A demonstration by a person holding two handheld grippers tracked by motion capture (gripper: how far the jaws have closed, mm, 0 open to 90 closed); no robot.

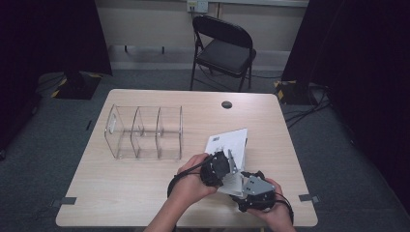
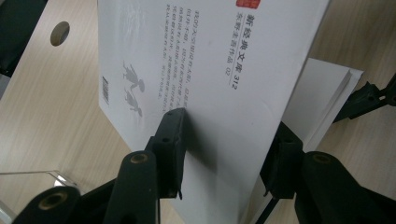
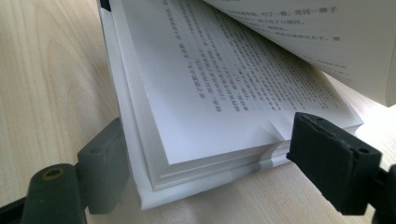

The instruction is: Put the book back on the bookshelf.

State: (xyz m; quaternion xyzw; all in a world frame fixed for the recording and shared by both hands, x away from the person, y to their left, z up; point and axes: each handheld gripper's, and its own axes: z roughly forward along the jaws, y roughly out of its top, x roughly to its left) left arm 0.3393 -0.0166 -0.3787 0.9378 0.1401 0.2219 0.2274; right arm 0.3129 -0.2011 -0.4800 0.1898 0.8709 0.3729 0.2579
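From the high view we see the book (image 1: 227,145) on the table's (image 1: 145,193) near right part, the left gripper (image 1: 218,168) and right gripper (image 1: 251,189) on it, a clear organizer (image 1: 145,131) well apart. The left gripper view shows us its jaws clamping the raised cover. The right gripper view reveals the printed pages (image 3: 210,93), its jaws pinching the lower page block.

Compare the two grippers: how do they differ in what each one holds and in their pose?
The left gripper is shut on the lifted cover part of the book; the right gripper clamps the thick page block lying on the table. In the high view, the left gripper sits higher and farther from the person than the right gripper. Both grip the same book.
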